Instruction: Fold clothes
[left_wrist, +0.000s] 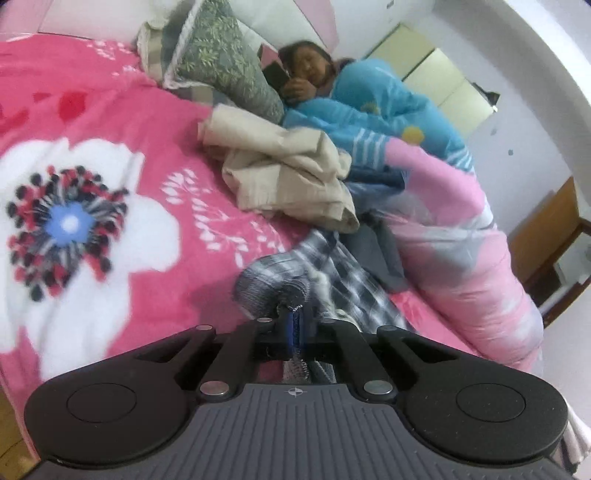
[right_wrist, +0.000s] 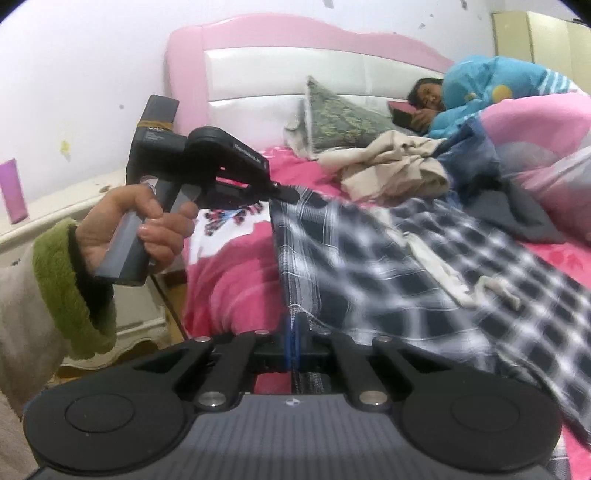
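Observation:
A black-and-white plaid garment (right_wrist: 424, 258) lies spread over the pink flowered bedspread (right_wrist: 236, 280). My right gripper (right_wrist: 294, 325) is shut on its near edge, with the cloth pinched between the pads. My left gripper (right_wrist: 286, 192), held in a hand with a green fleece cuff, is shut on the far corner of that same edge, which stretches taut between the two. In the left wrist view my left gripper (left_wrist: 293, 314) is shut on a bunched fold of the plaid garment (left_wrist: 343, 277).
A crumpled beige garment (left_wrist: 291, 173) and a dark grey one (left_wrist: 376, 254) lie further up the bed. A person (left_wrist: 306, 74) lies under a blue and pink quilt (left_wrist: 454, 236) at the right, by a green pillow (left_wrist: 221, 55). A pink headboard (right_wrist: 295, 55) stands behind.

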